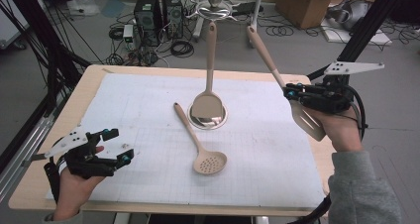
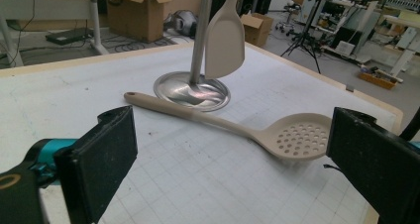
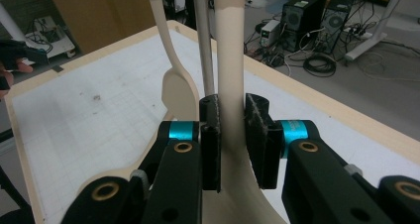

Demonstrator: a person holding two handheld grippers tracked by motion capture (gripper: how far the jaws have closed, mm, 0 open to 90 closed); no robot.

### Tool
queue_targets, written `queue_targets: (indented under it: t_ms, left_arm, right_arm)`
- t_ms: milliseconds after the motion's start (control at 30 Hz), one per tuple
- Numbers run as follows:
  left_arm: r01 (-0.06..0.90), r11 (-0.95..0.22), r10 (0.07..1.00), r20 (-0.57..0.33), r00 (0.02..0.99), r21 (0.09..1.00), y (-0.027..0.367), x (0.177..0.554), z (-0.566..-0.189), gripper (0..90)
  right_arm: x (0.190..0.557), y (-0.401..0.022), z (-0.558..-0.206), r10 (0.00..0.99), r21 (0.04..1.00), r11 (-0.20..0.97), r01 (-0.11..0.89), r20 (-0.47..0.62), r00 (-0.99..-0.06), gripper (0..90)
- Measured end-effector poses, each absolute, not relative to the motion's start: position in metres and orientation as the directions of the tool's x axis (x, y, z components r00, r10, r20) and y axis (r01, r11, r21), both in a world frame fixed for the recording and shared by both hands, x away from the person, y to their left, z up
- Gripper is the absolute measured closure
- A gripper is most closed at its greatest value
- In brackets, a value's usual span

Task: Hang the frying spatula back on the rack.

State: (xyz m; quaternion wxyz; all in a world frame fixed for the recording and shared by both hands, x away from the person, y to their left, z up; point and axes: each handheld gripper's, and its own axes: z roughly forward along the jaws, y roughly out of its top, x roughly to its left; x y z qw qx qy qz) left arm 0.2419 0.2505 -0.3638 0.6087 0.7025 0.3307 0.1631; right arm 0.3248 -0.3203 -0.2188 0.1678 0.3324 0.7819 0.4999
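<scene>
At the right of the high view, the right gripper [image 1: 291, 91] pinches the slotted spatula [image 1: 308, 120] by its neck, handle up, probably to hang it on the rack [image 1: 209, 116]. The left gripper [image 1: 118, 145] waits wide open and empty at lower left, facing the skimmer [image 2: 298, 137] lying mid-table.

The high view looks forward and down from above the near edge of the table [image 1: 99, 80], taking in the whole white mat [image 1: 148, 115]. The left gripper view sits low over the mat, facing the skimmer [image 2: 297, 137] and the metal stand [image 2: 190, 90] close by. The right gripper view looks along its jaws at very close range, clamped on a spatula [image 3: 230, 85]. All three share the mat and stand.
</scene>
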Motion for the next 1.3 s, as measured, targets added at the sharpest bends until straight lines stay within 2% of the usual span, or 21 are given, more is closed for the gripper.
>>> queue_targets:
  t_ms: [467, 1300]
  left_arm:
    - [0.269, -0.042, 0.664, -0.174, 0.727, 0.962, 0.252, 0.241, -0.364, 6.1]
    - [0.263, -0.031, 0.672, -0.175, 0.719, 0.964, 0.259, 0.238, -0.362, 6.1]
  right_arm:
    - [0.325, -0.314, -0.203, 0.673, 0.907, 0.277, 0.317, 0.052, -0.738, 77.7]
    - [0.332, -0.302, -0.201, 0.648, 0.915, 0.273, 0.297, 0.053, -0.759, 77.6]
